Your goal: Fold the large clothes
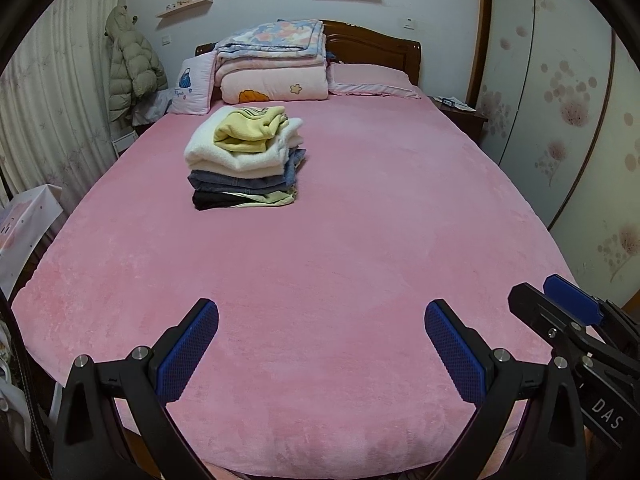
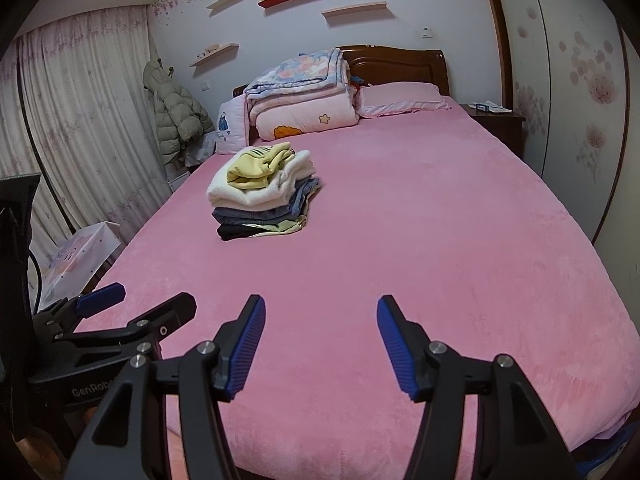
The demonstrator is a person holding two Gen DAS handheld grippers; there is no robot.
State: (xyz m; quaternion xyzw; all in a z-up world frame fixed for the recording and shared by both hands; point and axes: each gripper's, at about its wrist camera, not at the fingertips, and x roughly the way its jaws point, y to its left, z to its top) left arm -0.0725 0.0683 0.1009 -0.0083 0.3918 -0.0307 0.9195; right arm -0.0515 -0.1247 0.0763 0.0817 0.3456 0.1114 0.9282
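A stack of folded clothes [image 1: 244, 160] sits on the pink bed [image 1: 340, 260], left of centre towards the head; it also shows in the right wrist view [image 2: 262, 192]. Yellow and white garments lie on top, with denim and dark ones beneath. My left gripper [image 1: 320, 316] is open and empty above the foot of the bed. My right gripper [image 2: 320, 312] is open and empty beside it, and shows at the right edge of the left wrist view [image 1: 560, 300]. The left gripper shows at the lower left of the right wrist view [image 2: 136, 300].
Folded quilts [image 1: 272, 64], pillows [image 1: 372, 80] and a wooden headboard [image 1: 380, 44] stand at the bed's head. A nightstand [image 1: 460, 114] and wardrobe [image 1: 560, 100] are on the right. A hanging coat [image 1: 132, 68], curtains [image 1: 52, 100] and a gift bag [image 1: 24, 228] are on the left.
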